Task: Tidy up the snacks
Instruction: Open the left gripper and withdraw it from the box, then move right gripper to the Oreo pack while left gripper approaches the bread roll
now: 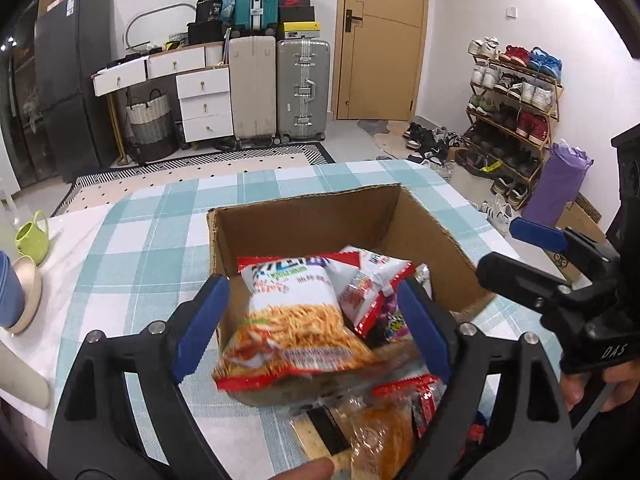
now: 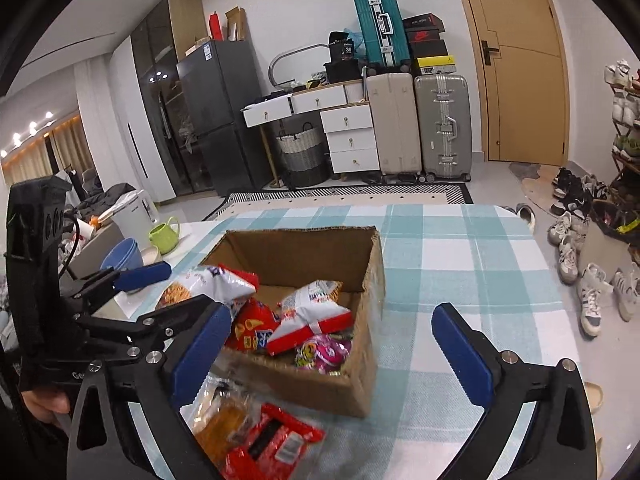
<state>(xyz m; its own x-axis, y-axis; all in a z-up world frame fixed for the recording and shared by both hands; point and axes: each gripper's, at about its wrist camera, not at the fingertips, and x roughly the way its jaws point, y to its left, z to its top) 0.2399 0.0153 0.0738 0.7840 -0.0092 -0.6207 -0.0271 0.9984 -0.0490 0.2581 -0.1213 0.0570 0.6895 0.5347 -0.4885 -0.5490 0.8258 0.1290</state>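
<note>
Checked worktop [image 1: 160, 240] | your left gripper [image 1: 312, 328] jaws released, noodle bag [image 1: 296, 320] between them over box [image 1: 320, 220] | right gripper [image 2: 324, 356] jaws spread, empty | next: loose packets [image 2: 264, 440] below jaws.

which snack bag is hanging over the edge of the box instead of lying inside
The white-and-red fries bag, between the open left hand-held gripper's fingers. It drapes over the cardboard box's near-left rim, while the other bags lie wholly inside or on the tablecloth.

even, bright indoor light; ceiling spots [image 2: 24, 130] glare at left. strong fisheye bending, dark corners. nearest snack bag [image 1: 296, 320] motion-blurred; soft shadows.
</note>
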